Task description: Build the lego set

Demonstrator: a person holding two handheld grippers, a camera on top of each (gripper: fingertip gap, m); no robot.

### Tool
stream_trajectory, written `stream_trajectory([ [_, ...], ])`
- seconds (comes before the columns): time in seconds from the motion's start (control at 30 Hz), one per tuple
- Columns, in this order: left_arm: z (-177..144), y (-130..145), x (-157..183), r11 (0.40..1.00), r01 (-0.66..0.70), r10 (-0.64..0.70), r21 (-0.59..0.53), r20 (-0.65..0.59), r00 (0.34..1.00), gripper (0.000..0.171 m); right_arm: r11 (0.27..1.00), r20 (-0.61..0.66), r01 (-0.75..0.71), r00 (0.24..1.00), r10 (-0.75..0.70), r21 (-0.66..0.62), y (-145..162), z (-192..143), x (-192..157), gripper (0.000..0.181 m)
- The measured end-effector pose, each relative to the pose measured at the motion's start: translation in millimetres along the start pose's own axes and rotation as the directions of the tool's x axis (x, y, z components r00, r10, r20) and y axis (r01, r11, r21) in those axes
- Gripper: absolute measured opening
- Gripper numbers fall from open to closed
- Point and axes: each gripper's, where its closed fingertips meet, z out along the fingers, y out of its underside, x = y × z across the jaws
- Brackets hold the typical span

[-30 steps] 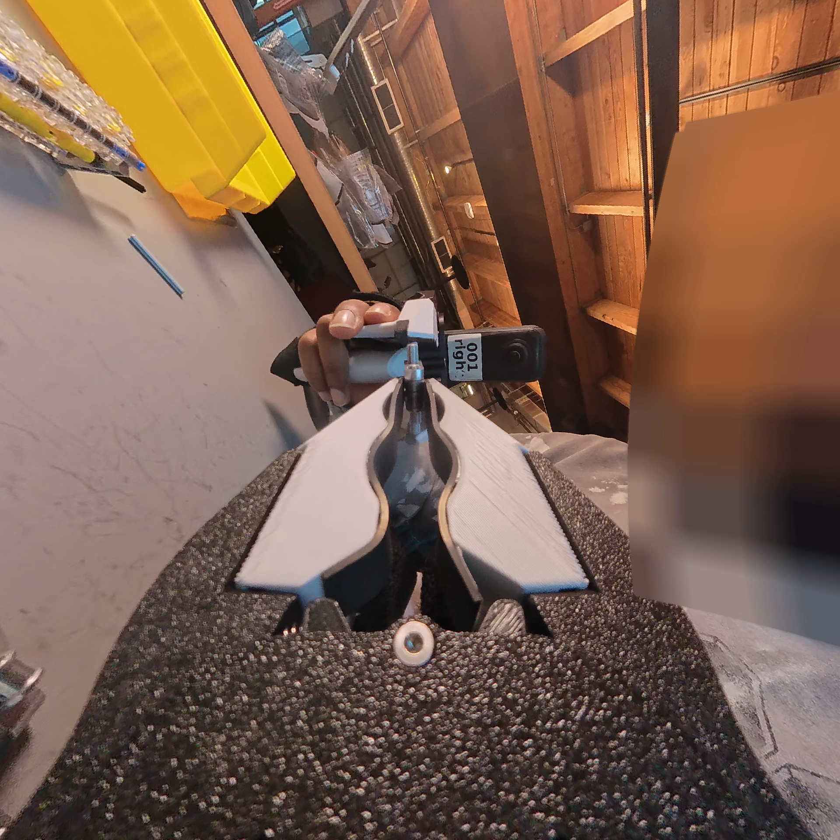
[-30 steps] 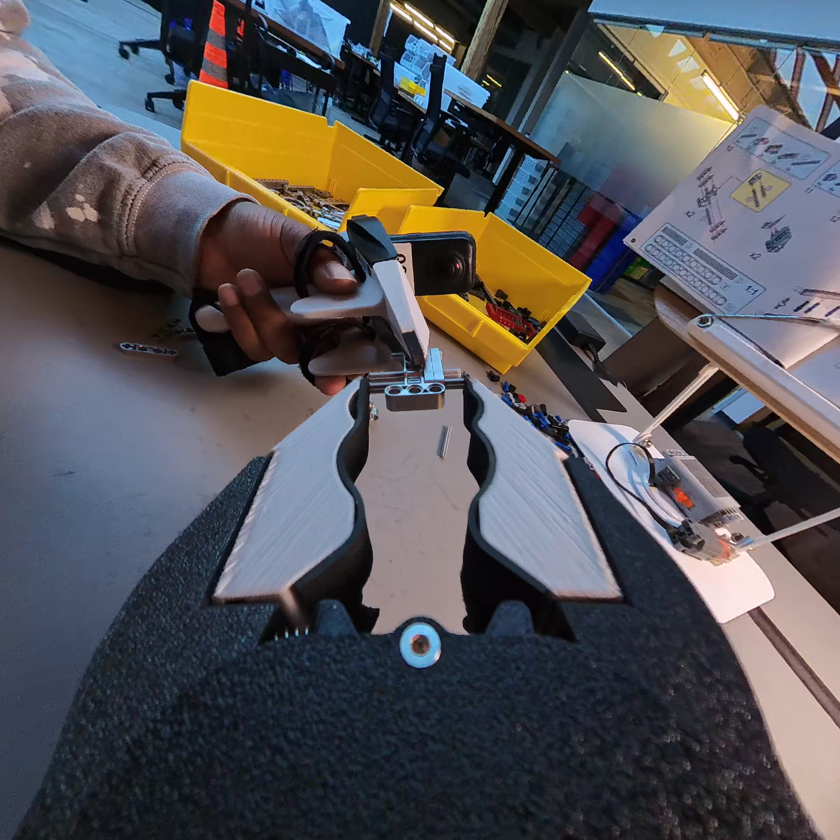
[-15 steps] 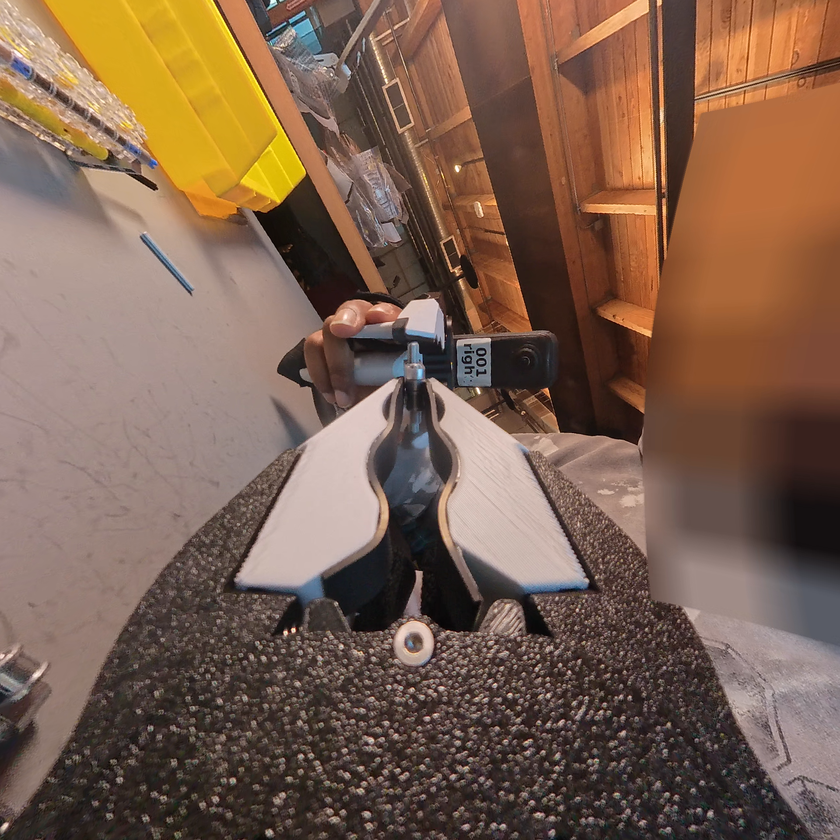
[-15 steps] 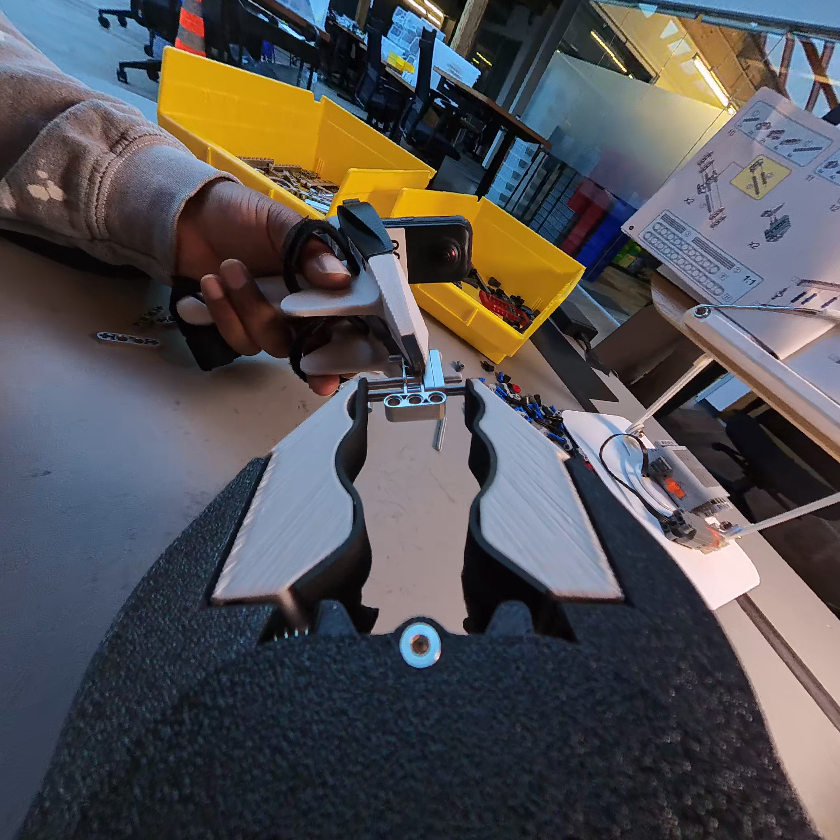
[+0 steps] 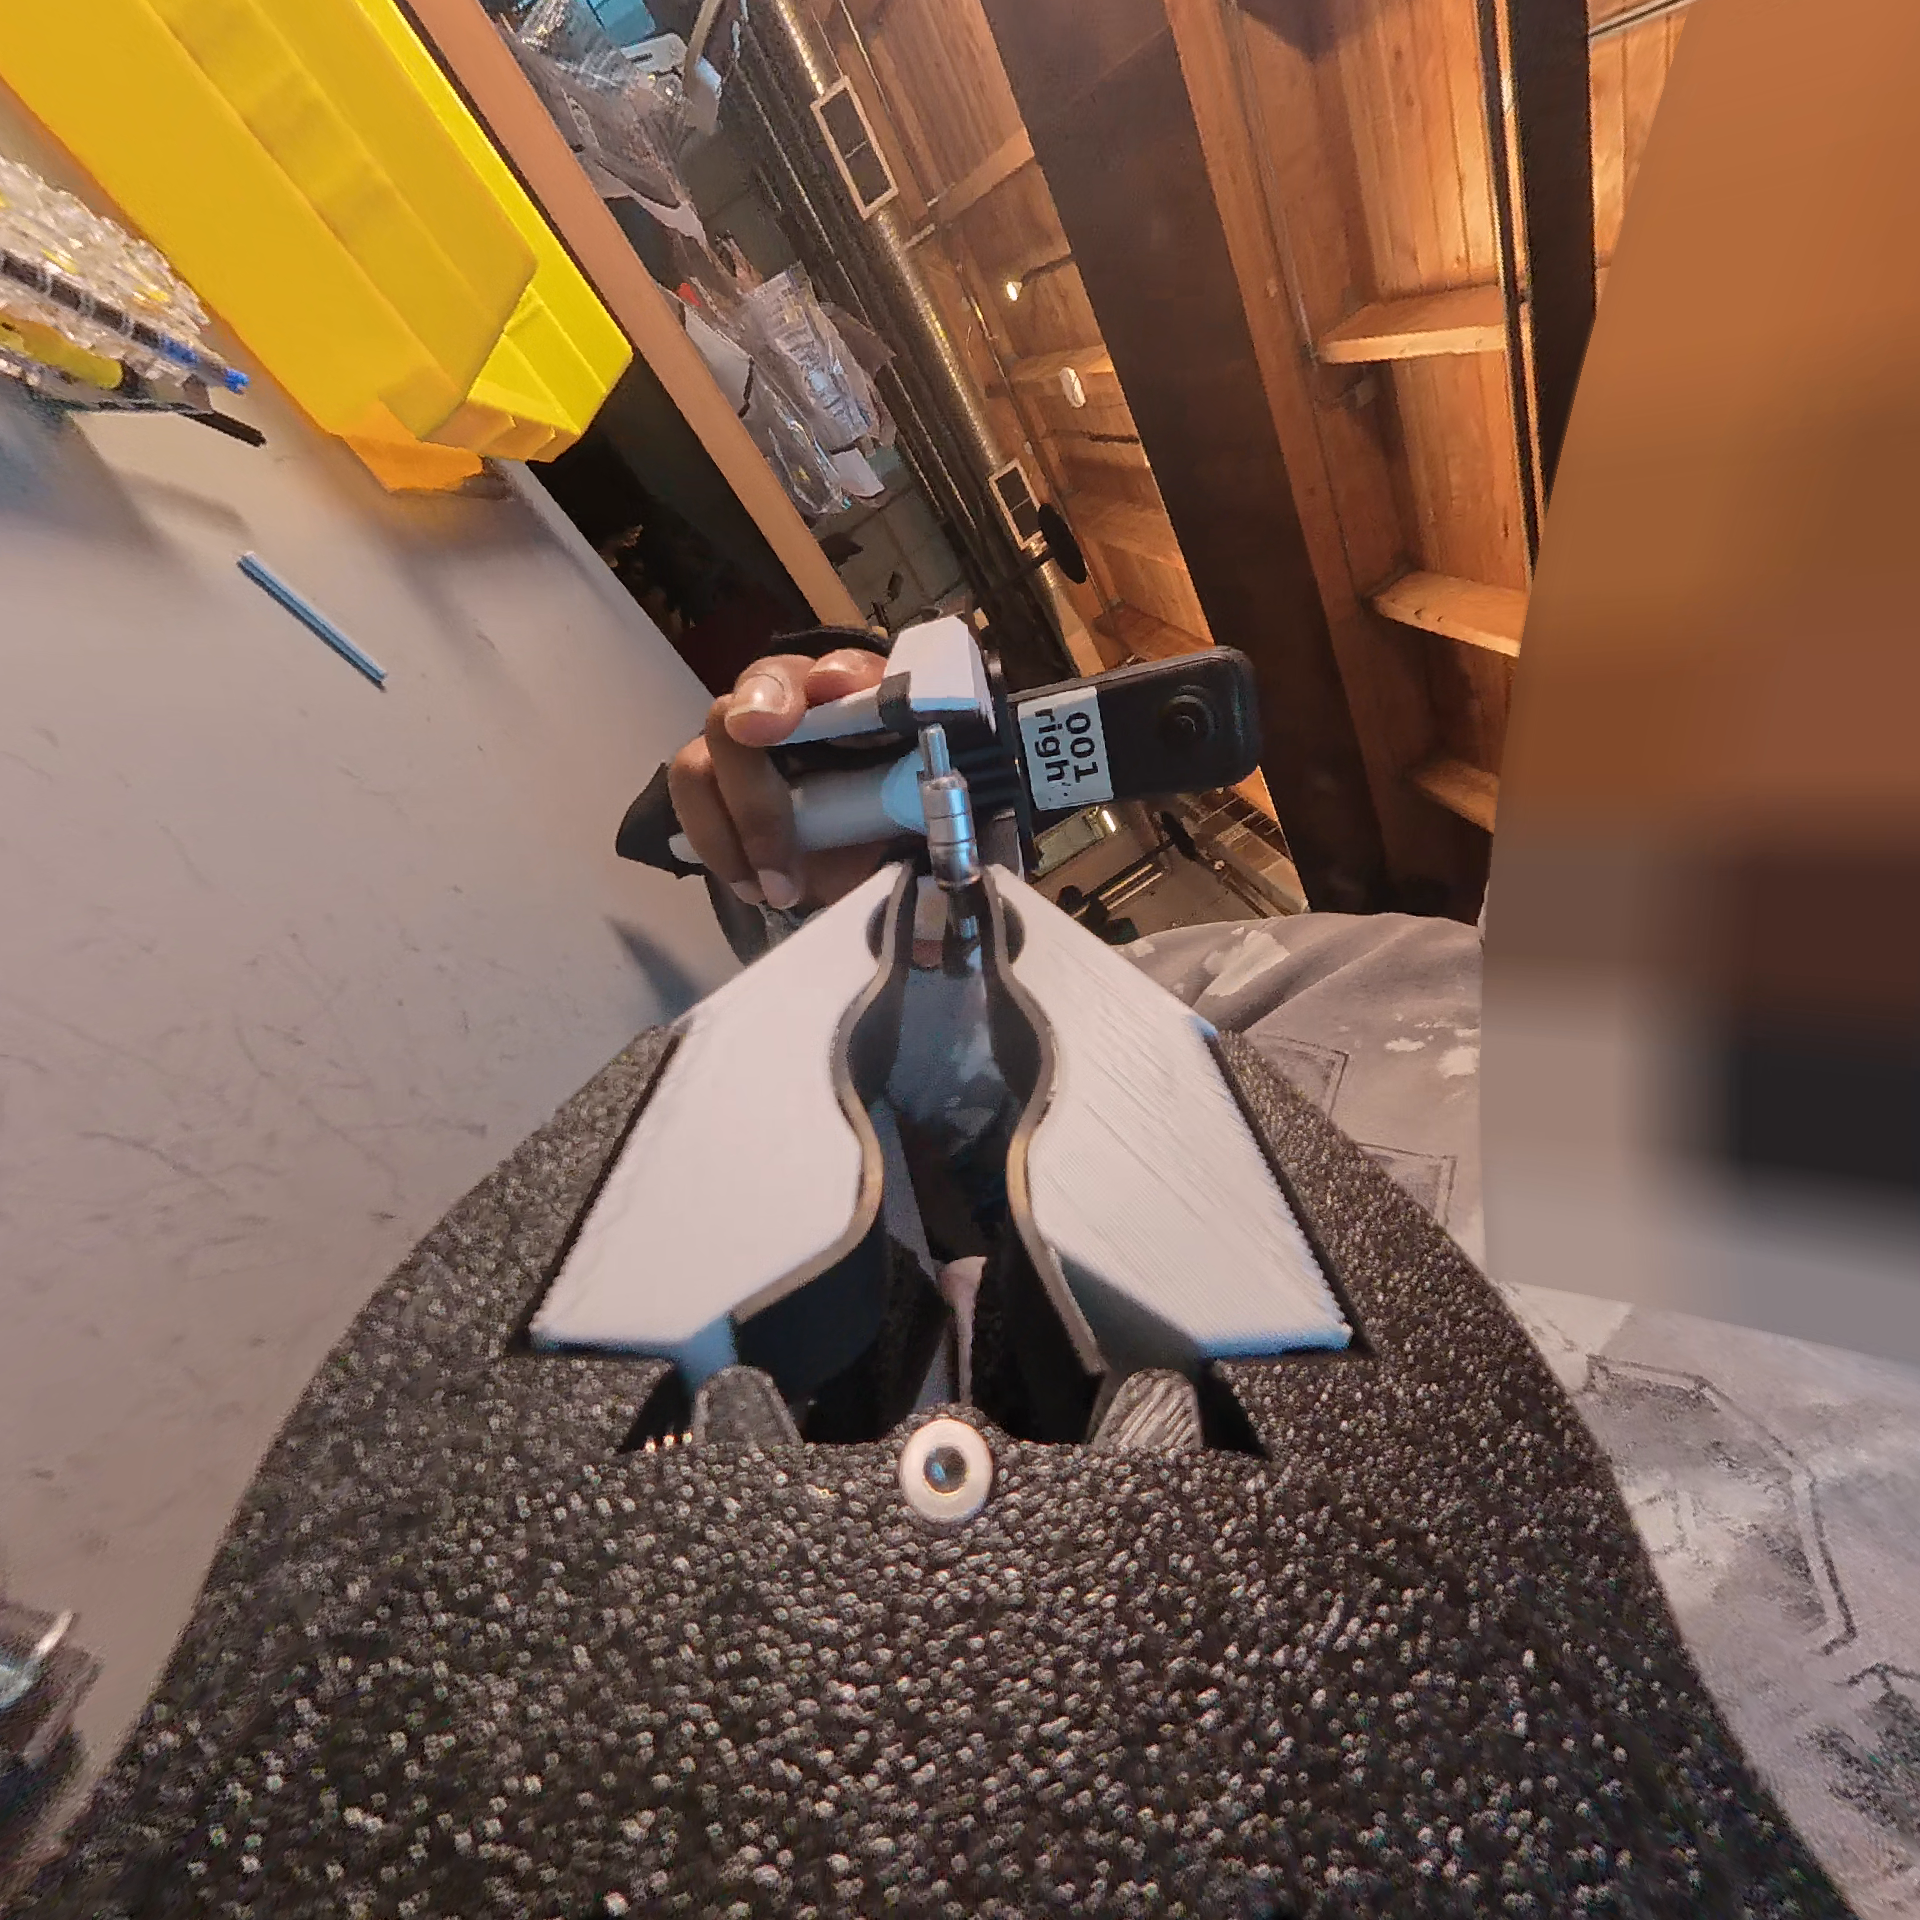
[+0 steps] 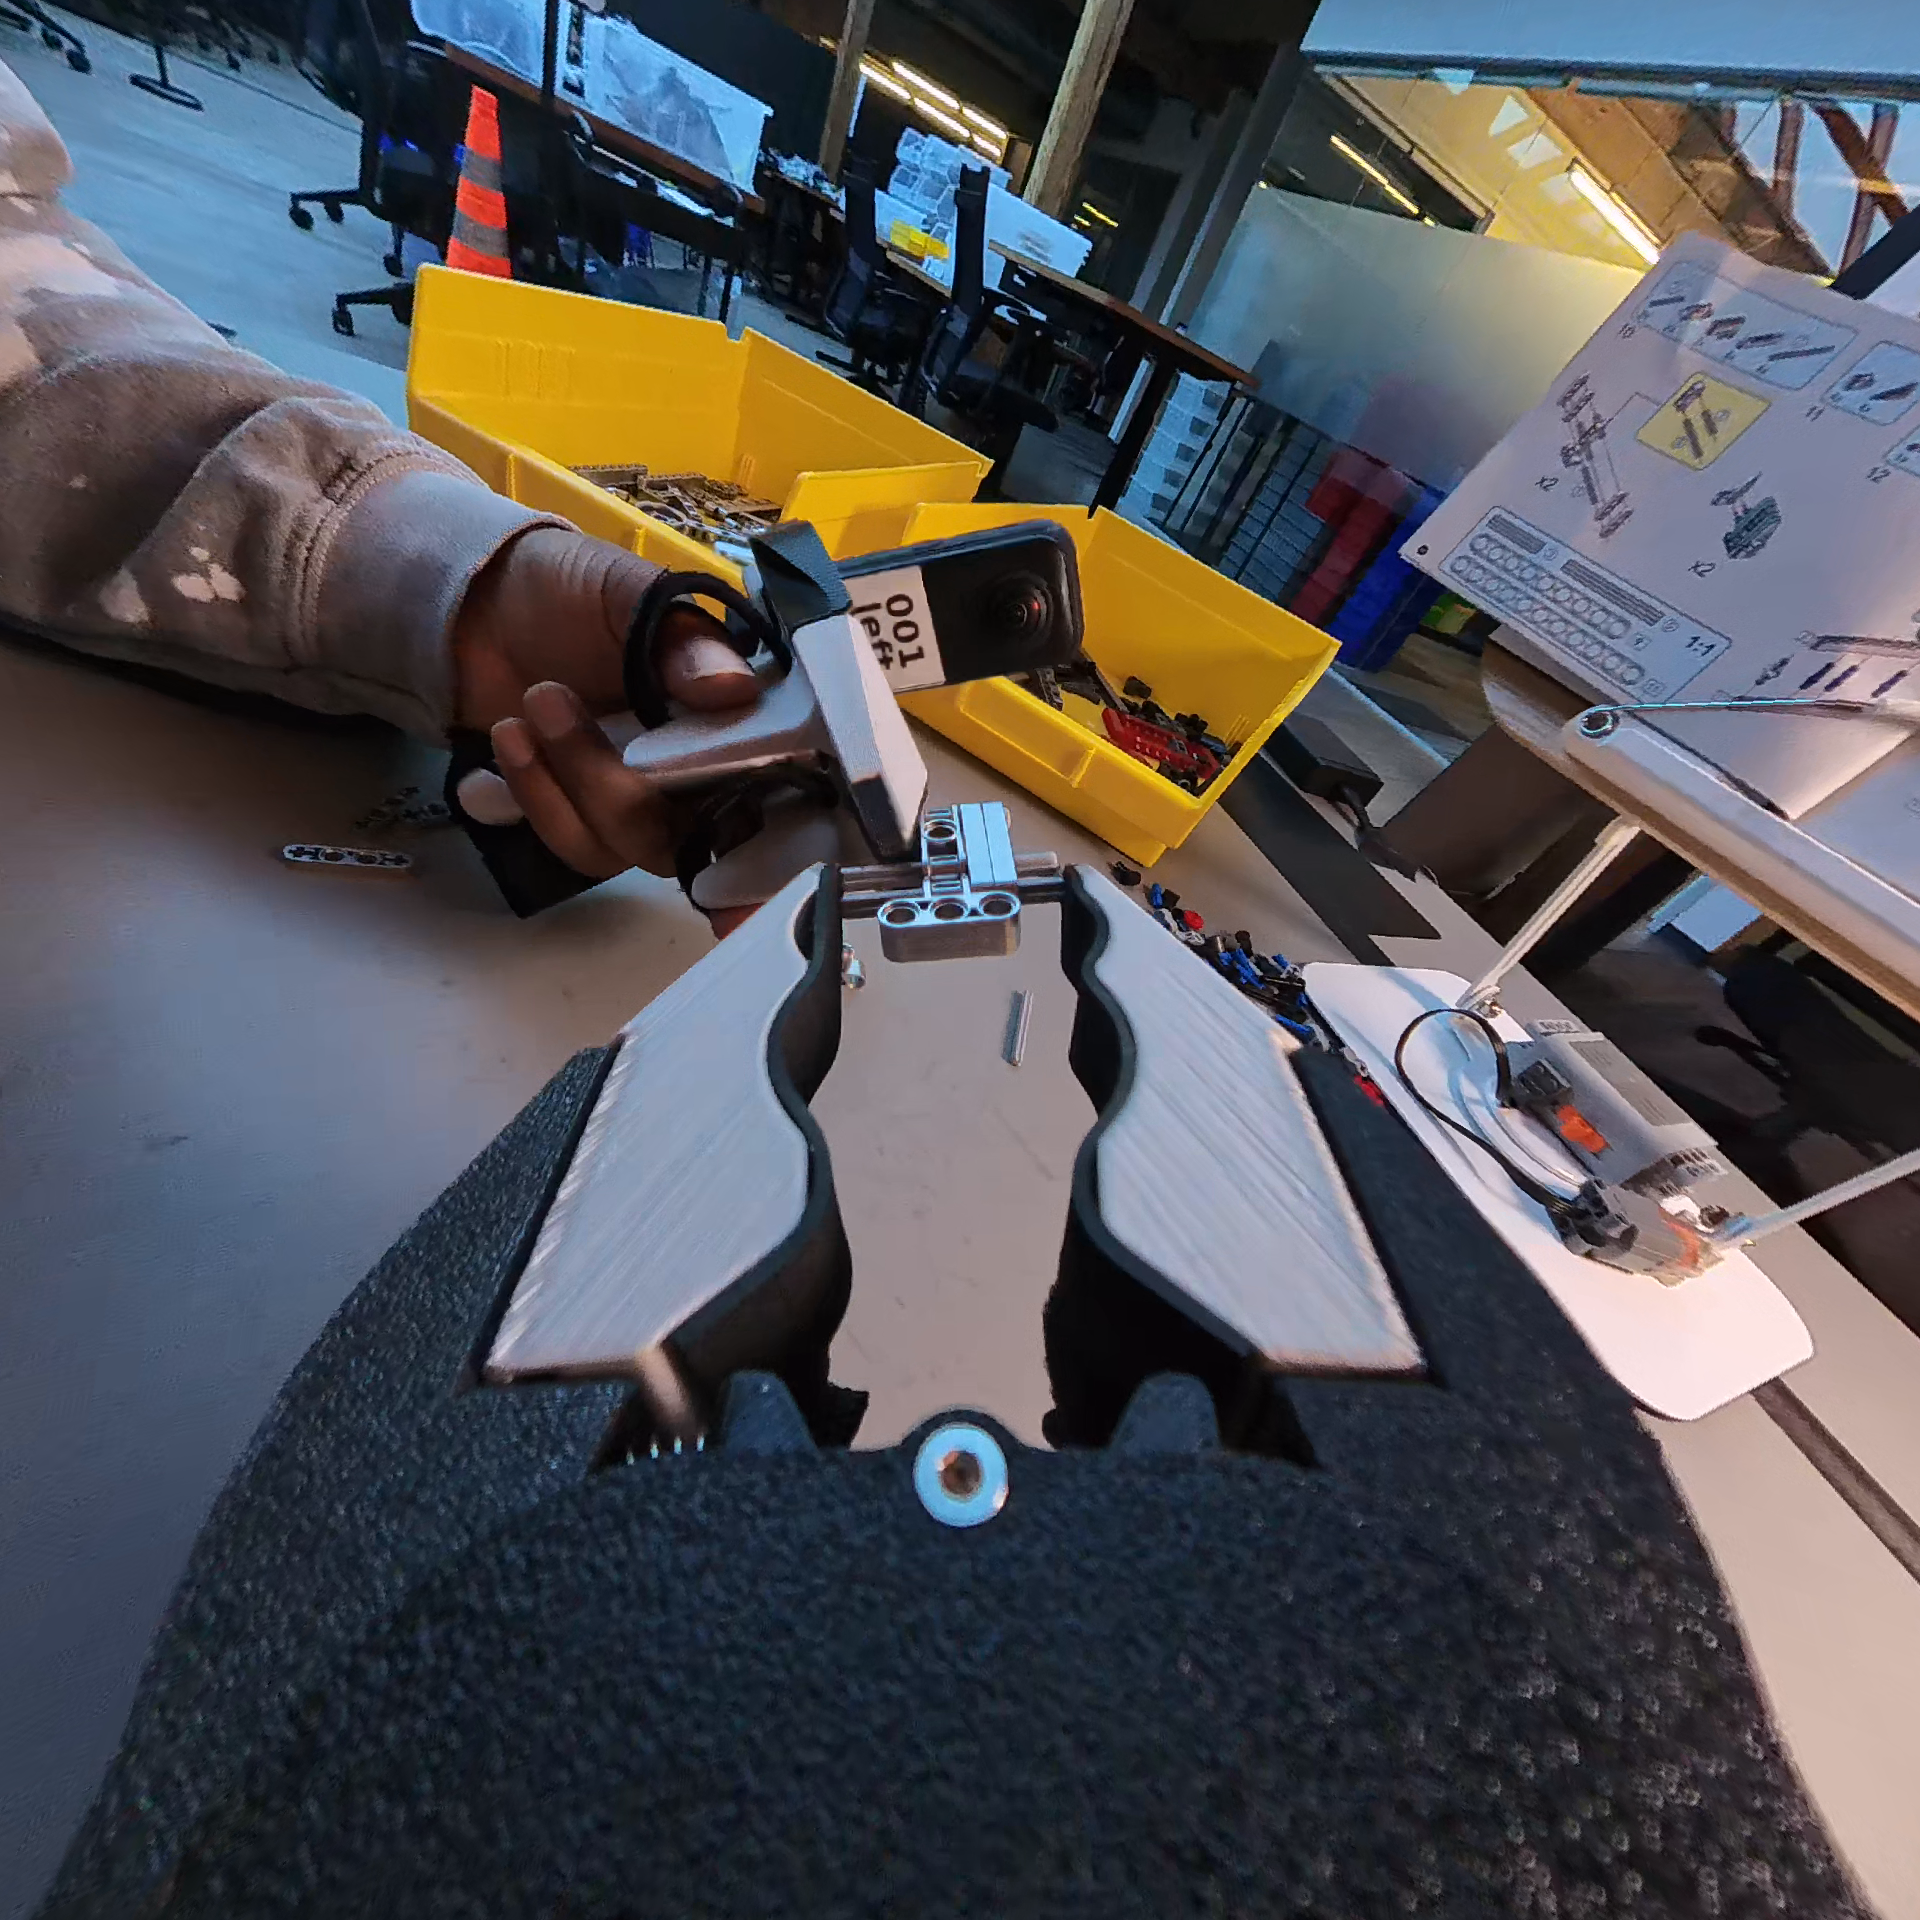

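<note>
My right gripper [image 6: 948,891] is shut on a small grey beam-and-axle assembly [image 6: 948,920] and holds it by the axle ends just above the table [image 6: 312,1091]. My left gripper [image 5: 948,896] is shut on the same assembly, whose grey axle with bushes [image 5: 943,821] sticks out past its tips. The right wrist view shows the left gripper [image 6: 888,821], held by a hand [image 6: 561,675], meeting the top of the assembly. The left wrist view shows the right gripper [image 5: 925,748] in a hand [image 5: 748,790] just beyond my left fingertips.
Two yellow bins [image 6: 665,416] [image 6: 1153,665] of parts stand behind. An instruction sheet [image 6: 1714,468] rests on a stand at right, above a white tray [image 6: 1683,1340] with a wired grey motor unit [image 6: 1600,1153]. Loose small parts [image 6: 1236,951], a grey pin [image 6: 1018,1029] and a dark beam [image 6: 348,857] lie on the table. A blue rod [image 5: 312,620] shows in the left wrist view. Only a small space, under 4 cm, lies between the two pairs of fingers.
Both grippers keep their hold on the assembly. The left gripper has tilted so its camera faces the right view more, and the pair has shifted slightly over the table.
</note>
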Motion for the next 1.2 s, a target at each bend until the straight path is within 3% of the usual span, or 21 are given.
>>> stream_trajectory([
  [0.2, 2, 2, 5, 1.0, -0.018, 0.018, -0.01, 0.003, 1.0, 0.006, 1.0, 0.02, 0.0, 1.0, 0.0, 0.014, -4, -1, -3, 0.04],
  [0.33, 0, 4, -4, 1.0, -0.005, 0.006, -0.027, 0.056, 0.998, 0.005, 0.999, 0.029, 0.003, 1.0, -0.002, -0.043, 6, 1, -4, 0.04],
  [0.53, -5, 9, -28, 0.997, -0.028, 0.042, -0.068, 0.211, 0.977, 0.005, 0.986, -0.003, 0.12, 0.993, -0.122, -0.116, 14, 7, -9, 0.05],
  [0.73, -2, 20, -40, 0.986, -0.074, 0.118, -0.147, 0.319, 0.94, 0.005, 0.956, -0.008, 0.162, 0.986, -0.169, -0.246, 37, 15, -12, 0.024],
  [1.2, 0, 25, -39, 0.986, -0.036, 0.083, -0.163, 0.295, 0.952, 0.006, 0.939, 0.039, 0.216, 0.976, -0.214, -0.267, 39, 12, -16, 0.02],
])
